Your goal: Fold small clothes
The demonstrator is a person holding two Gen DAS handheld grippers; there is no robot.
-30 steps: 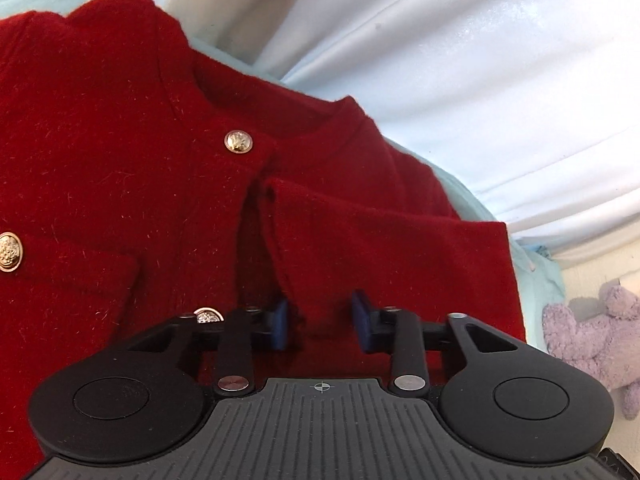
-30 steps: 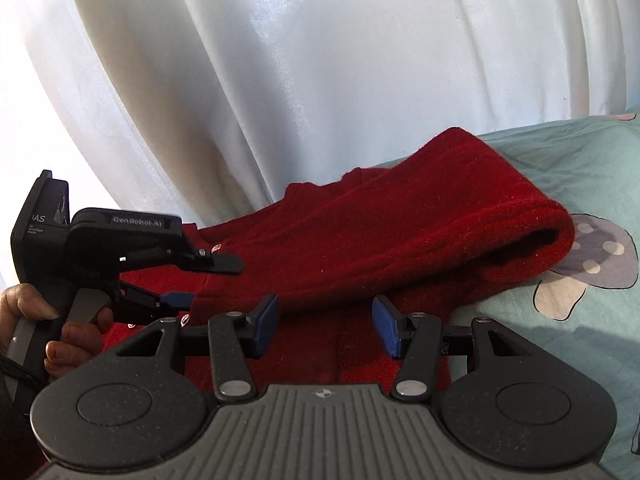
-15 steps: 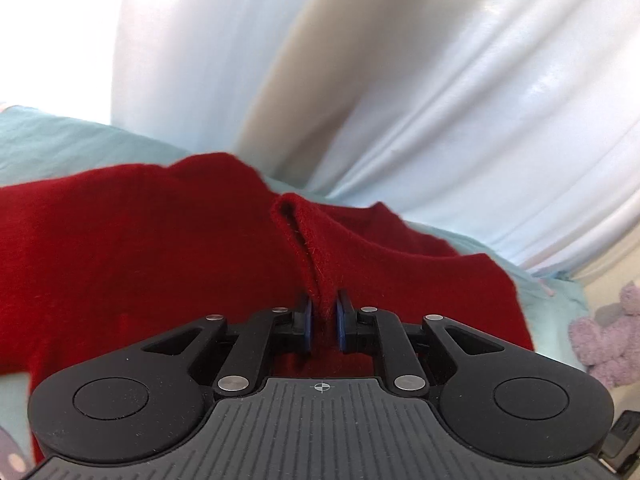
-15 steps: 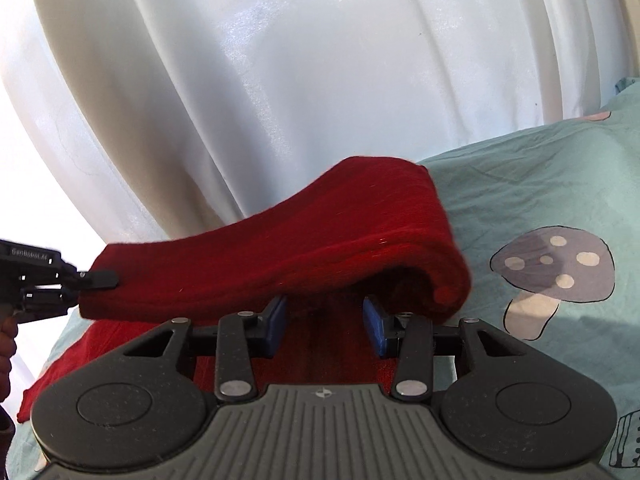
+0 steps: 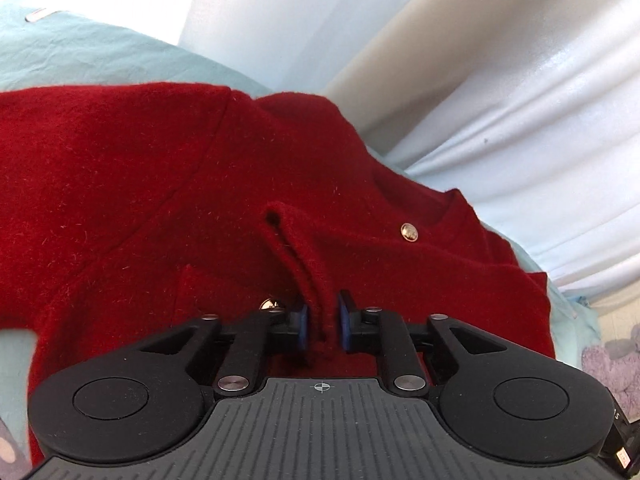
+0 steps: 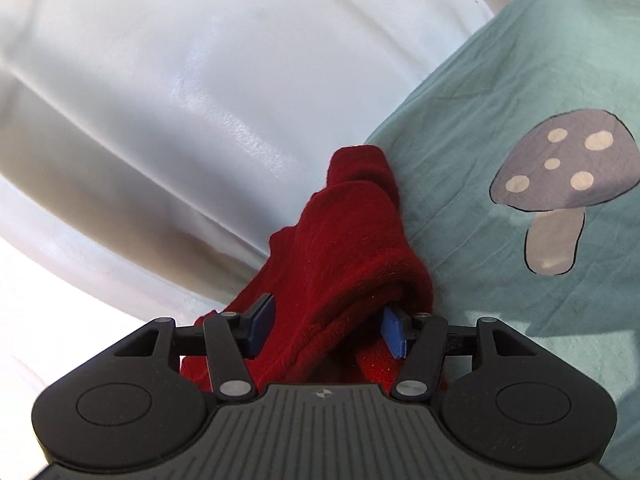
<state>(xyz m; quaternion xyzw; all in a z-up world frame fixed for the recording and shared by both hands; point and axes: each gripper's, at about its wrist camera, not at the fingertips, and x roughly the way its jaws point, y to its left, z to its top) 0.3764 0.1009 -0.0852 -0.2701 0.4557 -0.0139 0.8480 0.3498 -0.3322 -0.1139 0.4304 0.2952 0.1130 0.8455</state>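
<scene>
**Red cardigan pinched at the cuff, folded edge between my right fingers**

I am holding my left gripper pointed down at the red cardigan, and its blue fingers are clamping a narrow fold of red knit, the cuff end of a sleeve. That sleeve is running from my fingers away up the middle of the view, ending at a small dark opening. The cardigan itself is lying spread on the pale green bedsheet, its long side stretching across the view from left to right, its neckline toward the upper right near the white curtain. I am counting two gold buttons: one by the neckline, one just above my left finger.

My right gripper is sitting at a thick folded edge of the same cardigan, which is running away from me toward the curtain. The bunch of knit is lying between the two blue fingers, which have just been opening; the right-hand one is tucked under the fold. I cannot tell whether they are pressing on the wool. To the right the bedsheet is showing one printed grey mushroom.

At the right edge of the left view a lilac soft toy is partly showing.
</scene>
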